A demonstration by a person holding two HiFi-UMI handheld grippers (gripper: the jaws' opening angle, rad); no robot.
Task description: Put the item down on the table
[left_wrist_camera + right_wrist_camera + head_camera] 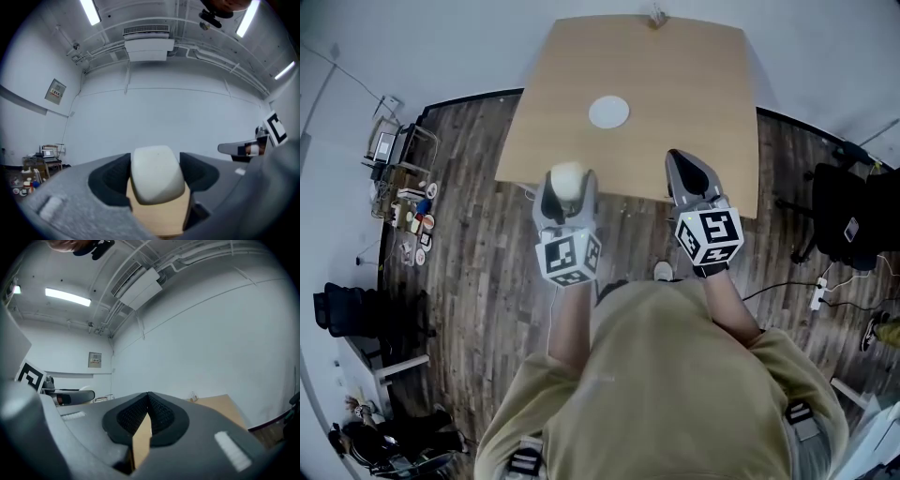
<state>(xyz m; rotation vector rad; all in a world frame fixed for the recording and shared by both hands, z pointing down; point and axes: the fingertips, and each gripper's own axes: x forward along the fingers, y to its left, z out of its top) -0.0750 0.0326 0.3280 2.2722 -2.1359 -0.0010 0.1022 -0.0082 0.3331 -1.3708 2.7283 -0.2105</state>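
Observation:
A cream-white rounded item [568,178] sits clamped between the jaws of my left gripper [566,187], held above the near edge of the wooden table [694,84]. In the left gripper view the same item [156,174] fills the gap between the two dark pads, with tabletop showing below it. My right gripper [689,175] hovers over the table's near edge to the right, shut with nothing in it; its pads [161,416] meet at the tips in the right gripper view. A white round plate [608,112] lies in the middle of the table.
A small object [656,16] stands at the table's far edge. Dark wood floor surrounds the table. A cluttered cart [398,155] stands at the left, a black chair [848,216] at the right, and a power strip with cables [817,295] lies on the floor.

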